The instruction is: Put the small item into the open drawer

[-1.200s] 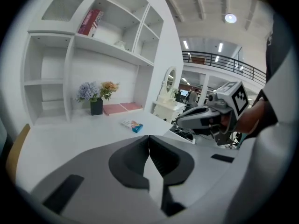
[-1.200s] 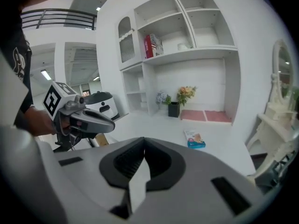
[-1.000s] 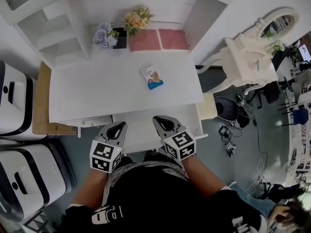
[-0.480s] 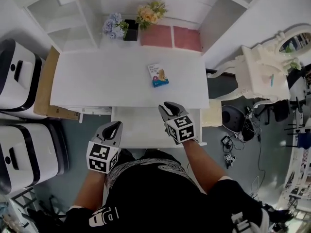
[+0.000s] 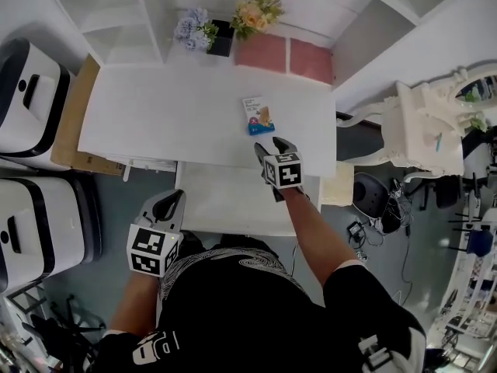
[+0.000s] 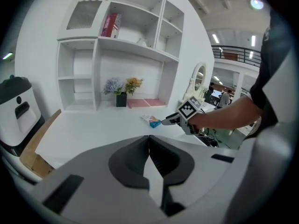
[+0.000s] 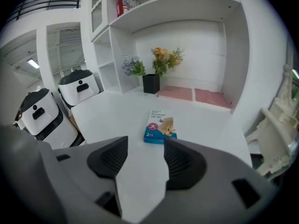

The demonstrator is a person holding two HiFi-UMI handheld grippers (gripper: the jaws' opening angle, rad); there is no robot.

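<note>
A small flat box (image 5: pixel 257 116) with a blue edge lies on the white desk (image 5: pixel 171 123); it also shows in the right gripper view as the box (image 7: pixel 159 125) and far off in the left gripper view as the box (image 6: pixel 151 120). My right gripper (image 5: pixel 269 148) hovers just short of it, jaws opening with nothing between them (image 7: pixel 145 164). The open drawer (image 5: pixel 233 200) juts out under the desk's front edge. My left gripper (image 5: pixel 168 204) hangs back at the drawer's left corner, jaws shut and empty (image 6: pixel 149 157).
A black vase with flowers (image 5: pixel 225 23) and two pink mats (image 5: pixel 287 53) sit at the back of the desk. White shelving (image 5: pixel 116 6) rises behind. Two white machines (image 5: pixel 31 92) stand at left, an ornate white vanity (image 5: pixel 435 130) at right.
My right gripper has moved forward over the drawer to the desk's front edge near the box, and its jaws have parted. The left gripper has dropped back slightly.
</note>
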